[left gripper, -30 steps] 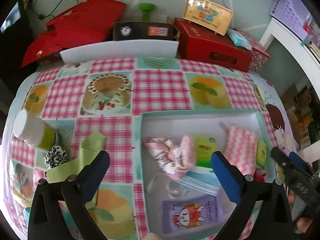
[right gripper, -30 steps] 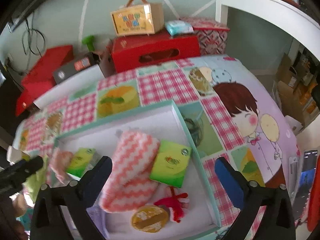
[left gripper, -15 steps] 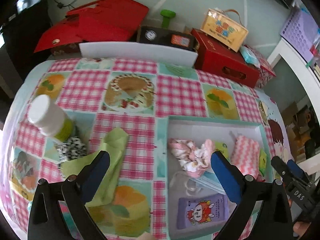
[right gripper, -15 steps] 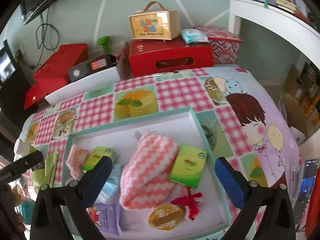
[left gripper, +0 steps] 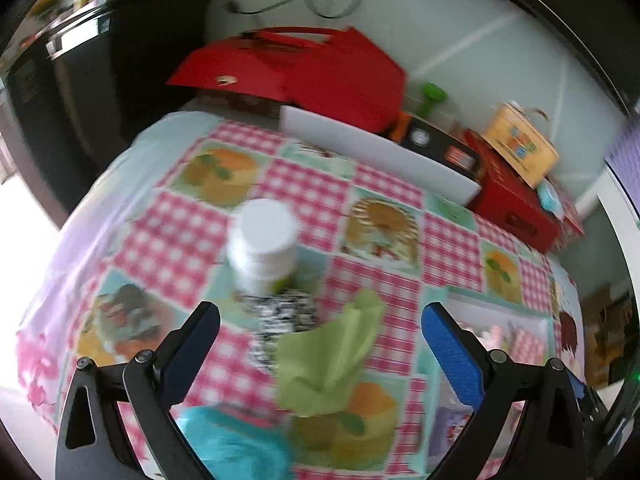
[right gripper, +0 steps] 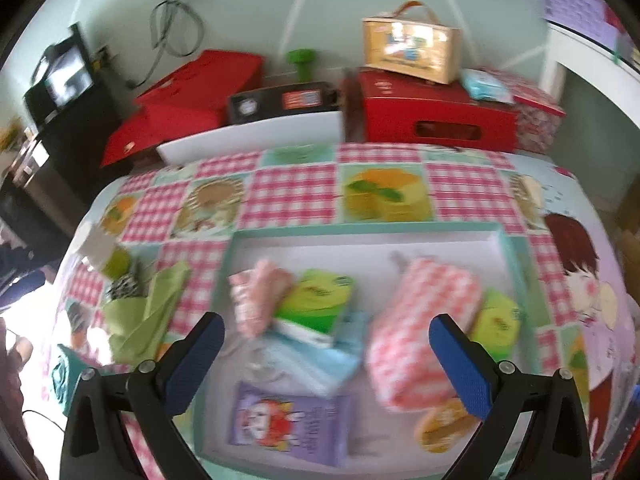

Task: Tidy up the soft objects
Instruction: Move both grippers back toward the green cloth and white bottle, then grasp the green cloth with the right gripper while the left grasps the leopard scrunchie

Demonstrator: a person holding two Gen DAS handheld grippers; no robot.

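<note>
My left gripper (left gripper: pixel 320 344) is open above a crumpled green cloth (left gripper: pixel 328 356) on the checked tablecloth. A black-and-white scrunchie (left gripper: pixel 280 312) lies just beyond the cloth, and a teal soft item (left gripper: pixel 236 444) sits at the near edge. My right gripper (right gripper: pixel 326 356) is open over the white tray (right gripper: pixel 360 246). The tray holds a pink-and-white towel (right gripper: pixel 420 320), a pink scrunchie (right gripper: pixel 256 296), green tissue packs (right gripper: pixel 320 296), a light blue mask (right gripper: pixel 316 356), a purple packet (right gripper: pixel 288 424) and an orange round item (right gripper: pixel 440 424). The green cloth (right gripper: pixel 148 308) lies left of the tray.
A white-capped bottle (left gripper: pixel 262 248) stands behind the scrunchie. Red boxes (right gripper: pixel 432 116), a black box (right gripper: pixel 280 102), a yellow carry box (right gripper: pixel 412 46) and a long white tray (right gripper: pixel 252 136) line the far table edge. A white shelf (right gripper: pixel 592 60) is at the right.
The left gripper has swung left, off the tray and over the green cloth and scrunchie. The right gripper's view has shifted left across the tray. Both stay open.
</note>
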